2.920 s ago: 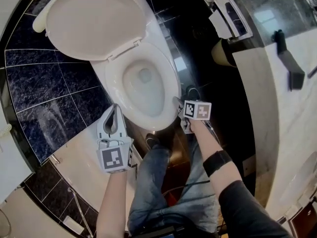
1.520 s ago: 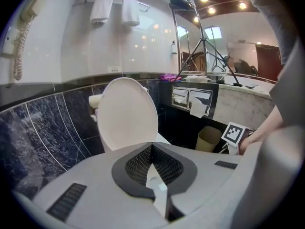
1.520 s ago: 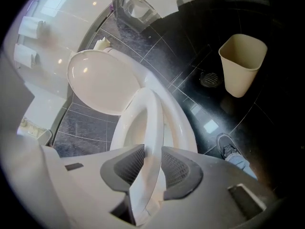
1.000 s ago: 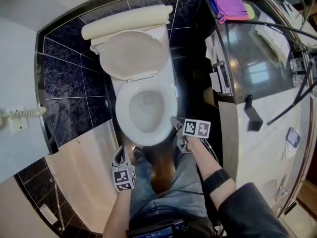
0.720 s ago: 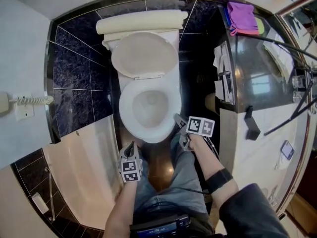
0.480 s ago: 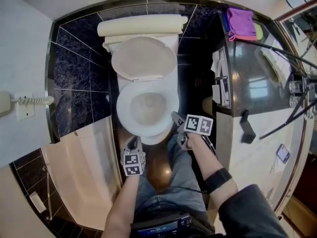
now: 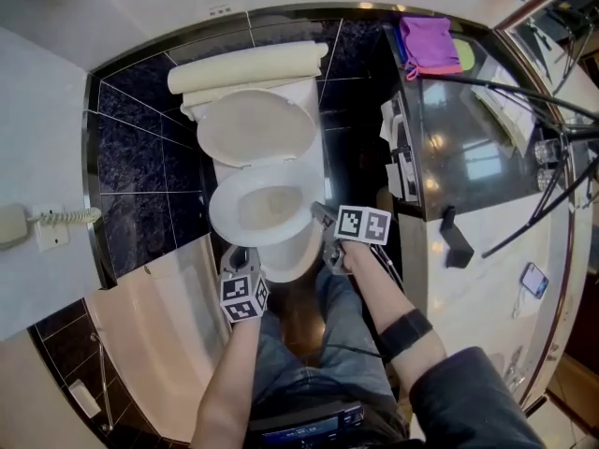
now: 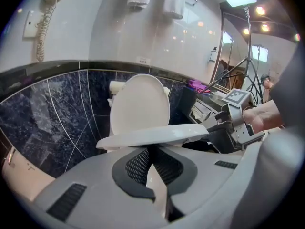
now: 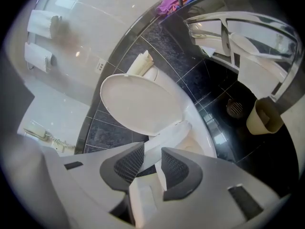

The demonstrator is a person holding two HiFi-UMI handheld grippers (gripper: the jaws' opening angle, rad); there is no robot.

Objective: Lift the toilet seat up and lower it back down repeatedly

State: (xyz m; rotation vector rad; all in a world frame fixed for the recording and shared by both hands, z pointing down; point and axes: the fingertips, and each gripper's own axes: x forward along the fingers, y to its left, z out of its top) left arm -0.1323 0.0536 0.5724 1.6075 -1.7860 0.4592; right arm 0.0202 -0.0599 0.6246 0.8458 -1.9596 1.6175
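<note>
The white toilet has its lid [image 7: 253,124] standing up against the tank. Its seat [image 7: 223,221] is tipped up a little at the front; in the left gripper view the seat [image 8: 152,136] shows edge-on with a dark gap under it. My right gripper [image 7: 318,215] is shut on the seat's right edge, and the seat's rim [image 9: 169,135] runs between its pads [image 9: 175,168]. My left gripper [image 7: 236,253] is at the seat's front left, shut, with nothing between its pads. Its tips [image 8: 151,151] sit just below the seat's edge.
A cream bathtub [image 7: 159,325] runs along the left. On the right, a dark counter [image 7: 468,138] holds a purple cloth [image 7: 430,40] and tripod legs. A wall phone [image 7: 28,224] hangs at the left, and a beige bin [image 9: 264,113] stands by the counter. The person's legs are below the bowl.
The left gripper has come forward from beside the knee to the seat's front left. The right gripper has risen with the seat's edge, and the seat's front has lifted off the bowl.
</note>
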